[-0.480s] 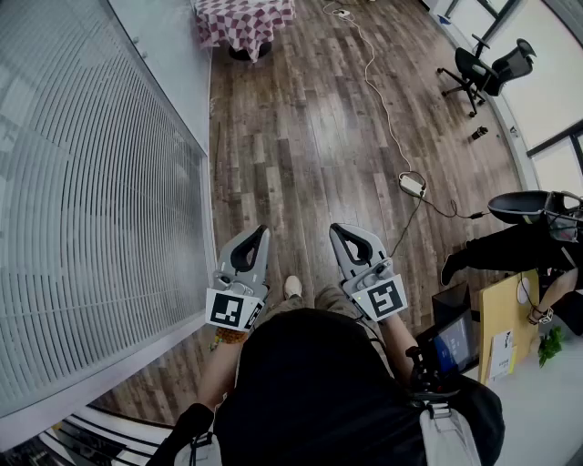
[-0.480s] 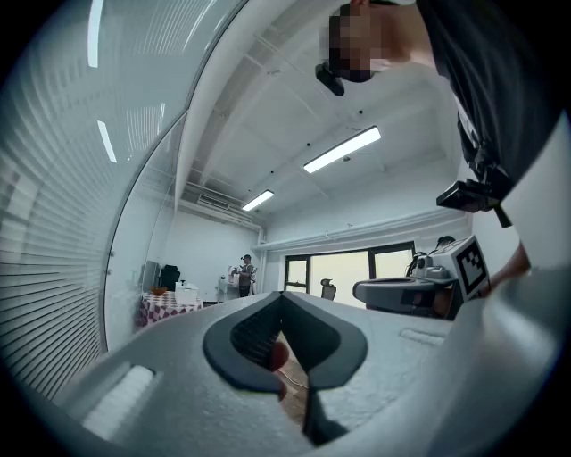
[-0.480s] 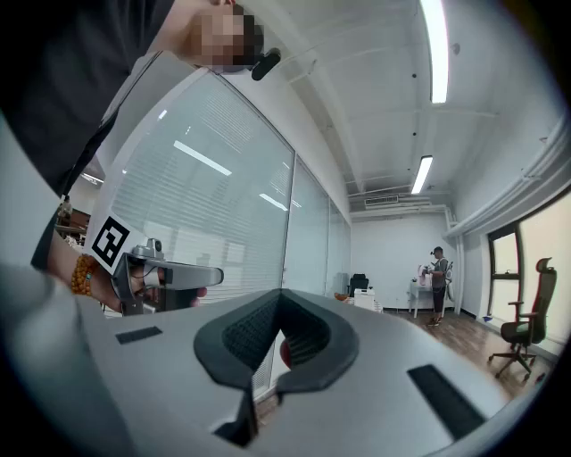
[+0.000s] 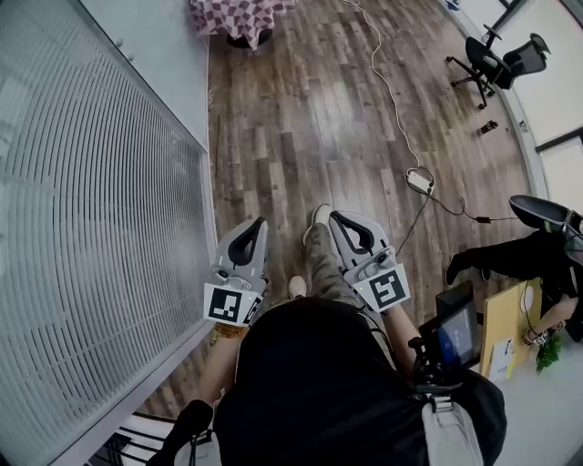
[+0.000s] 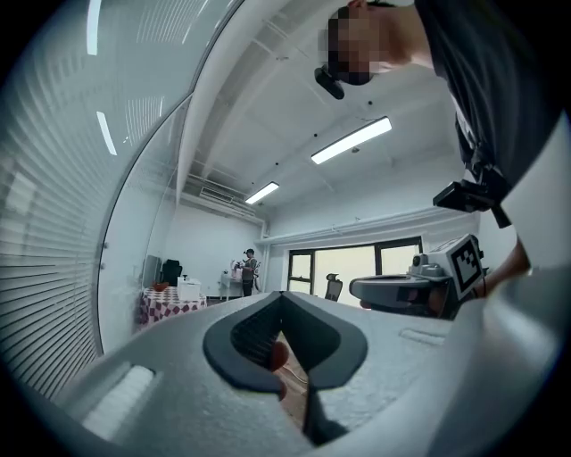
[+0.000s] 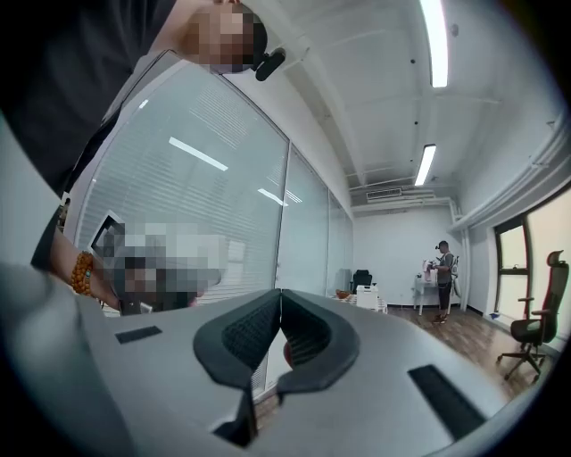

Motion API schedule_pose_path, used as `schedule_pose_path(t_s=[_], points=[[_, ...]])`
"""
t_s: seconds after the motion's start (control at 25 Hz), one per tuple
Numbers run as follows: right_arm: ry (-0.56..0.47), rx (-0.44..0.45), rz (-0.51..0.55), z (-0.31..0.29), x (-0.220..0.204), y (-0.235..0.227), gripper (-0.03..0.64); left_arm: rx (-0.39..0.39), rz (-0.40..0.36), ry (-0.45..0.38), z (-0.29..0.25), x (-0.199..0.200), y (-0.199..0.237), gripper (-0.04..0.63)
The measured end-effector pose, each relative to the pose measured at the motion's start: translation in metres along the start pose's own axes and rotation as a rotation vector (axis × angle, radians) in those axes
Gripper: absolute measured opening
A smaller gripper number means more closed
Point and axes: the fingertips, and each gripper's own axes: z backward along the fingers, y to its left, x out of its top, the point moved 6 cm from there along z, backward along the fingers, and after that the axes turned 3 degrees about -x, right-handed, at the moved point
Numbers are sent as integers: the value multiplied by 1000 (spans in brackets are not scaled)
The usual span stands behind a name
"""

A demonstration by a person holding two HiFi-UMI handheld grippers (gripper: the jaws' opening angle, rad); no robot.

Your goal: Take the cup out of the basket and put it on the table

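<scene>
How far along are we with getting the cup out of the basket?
Done: nothing visible. In hand: nothing; the left gripper and right gripper are held level over the wood floor, jaws together and empty. Left: everything. No cup or basket can be made out; a checkered table stands far ahead. Reaching the basket, grasping the cup and setting it down all remain.

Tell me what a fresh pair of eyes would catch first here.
The left tongs and right tongs are held level side by side above the wood floor, both shut and empty. A long wall of blinds fills the left, and a table with a checked cloth stands far off at the top.
</scene>
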Motion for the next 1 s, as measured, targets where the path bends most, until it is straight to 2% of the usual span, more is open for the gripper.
schedule_pose_path(t_s=[0.2,0.52,0.72,0.84,1.0], points=[[3,37,13,-77,-16,-54,10,26,-3,17,-69,-7,55,5],[-14,94,-28,-218,-17,-165,10,47,-31,39,-212,10,153,5],[-34,145,-8,-289,-20,-230,10,106,-37,19,-281,20,197,5],[-52,156,-22,-323,-18,-253,11,129,-36,22,-307,18,218,5],[-22,194,-5,-369,-23,-274,11,141,-40,25,-344,17,256,5]])
